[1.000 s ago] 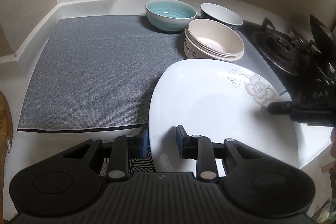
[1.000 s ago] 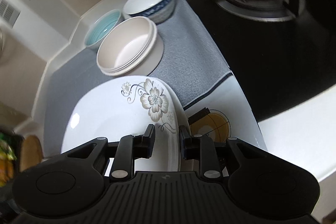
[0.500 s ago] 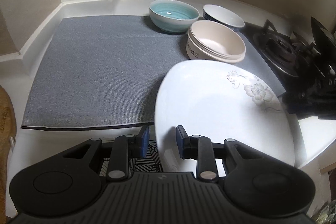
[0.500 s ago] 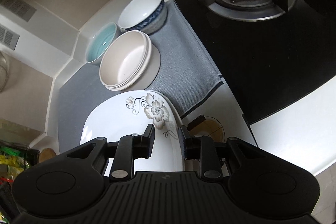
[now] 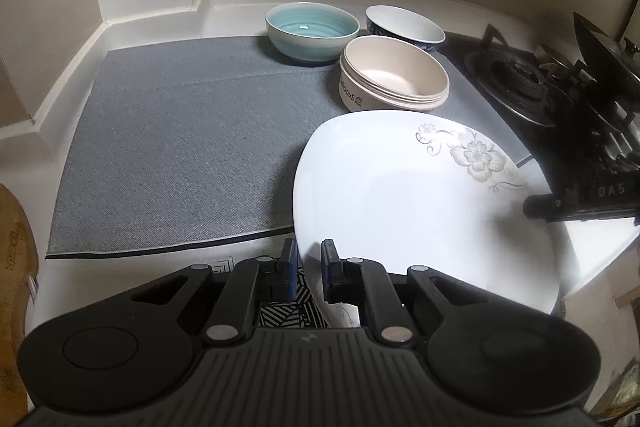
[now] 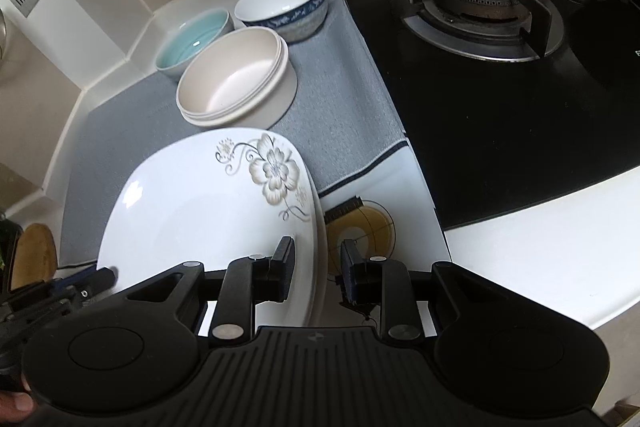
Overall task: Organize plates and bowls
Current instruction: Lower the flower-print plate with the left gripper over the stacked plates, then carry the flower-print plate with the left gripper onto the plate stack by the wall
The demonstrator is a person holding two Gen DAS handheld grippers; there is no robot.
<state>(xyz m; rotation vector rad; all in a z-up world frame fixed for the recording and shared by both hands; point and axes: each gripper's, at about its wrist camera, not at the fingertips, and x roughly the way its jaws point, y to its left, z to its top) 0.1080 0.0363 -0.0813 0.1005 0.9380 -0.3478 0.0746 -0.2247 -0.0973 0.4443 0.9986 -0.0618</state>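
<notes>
Here the plate (image 5: 424, 211) is white and glossy, squarish with rounded corners, a grey-beige flower and scrolls printed near one corner. It sits tilted over the counter's front edge, just before the grey mat (image 5: 180, 147). The left gripper (image 5: 308, 269) has just been closing and pinches its near rim; the right gripper (image 6: 318, 269) clamps the opposite rim.

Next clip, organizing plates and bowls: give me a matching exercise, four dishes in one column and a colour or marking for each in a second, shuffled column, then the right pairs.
Dishes:
1. plate
2. back-left bowl
3. back-right bowl
4. nearest bowl

Colour or marking:
A. dark blue patterned outside, white inside
B. cream, with lettering on its side
C. white, with a flower print near one rim
D. pale turquoise inside

Pairs: 1-C, 2-D, 3-A, 4-B
</notes>
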